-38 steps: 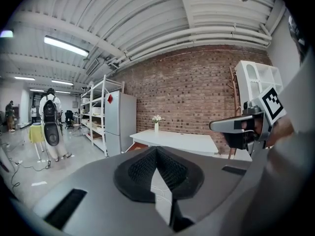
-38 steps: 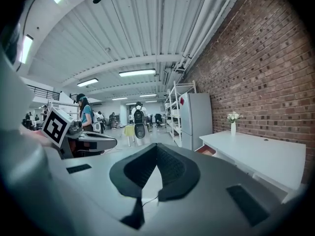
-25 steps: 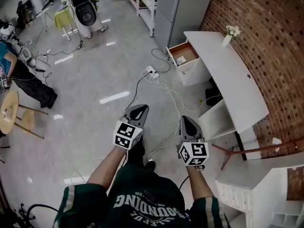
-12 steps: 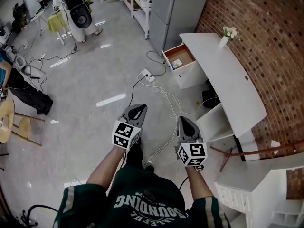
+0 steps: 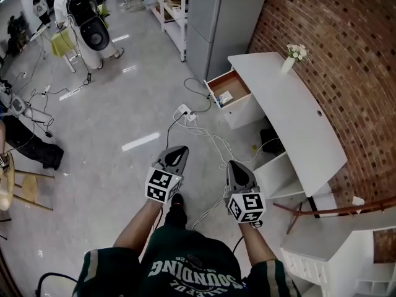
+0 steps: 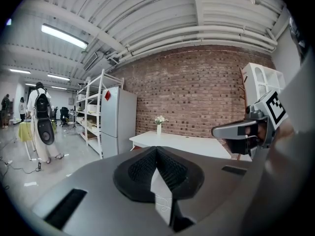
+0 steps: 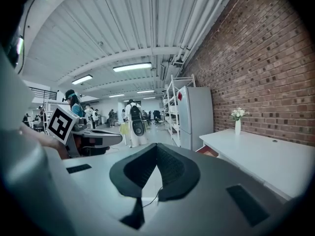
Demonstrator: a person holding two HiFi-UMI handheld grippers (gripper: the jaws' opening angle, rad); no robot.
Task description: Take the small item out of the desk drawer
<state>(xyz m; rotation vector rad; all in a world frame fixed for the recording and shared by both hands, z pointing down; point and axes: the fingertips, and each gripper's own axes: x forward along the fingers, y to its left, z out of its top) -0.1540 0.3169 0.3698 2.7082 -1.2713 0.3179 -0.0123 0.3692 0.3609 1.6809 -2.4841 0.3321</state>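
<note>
Left gripper (image 5: 179, 150) and right gripper (image 5: 237, 164): my jaws pressed together on both, nothing between them, side by side over open floor (image 5: 117, 113), well apart from the table (image 5: 297, 104). Drawer (image 5: 244, 111) juts open past the table's end edge, small item (image 5: 224, 96) lying inside. Cables (image 5: 207, 135) cross the floor between me and it.

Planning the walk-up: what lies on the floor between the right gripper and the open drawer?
In the head view, loose white cables cross the floor between right gripper and drawer.
</note>
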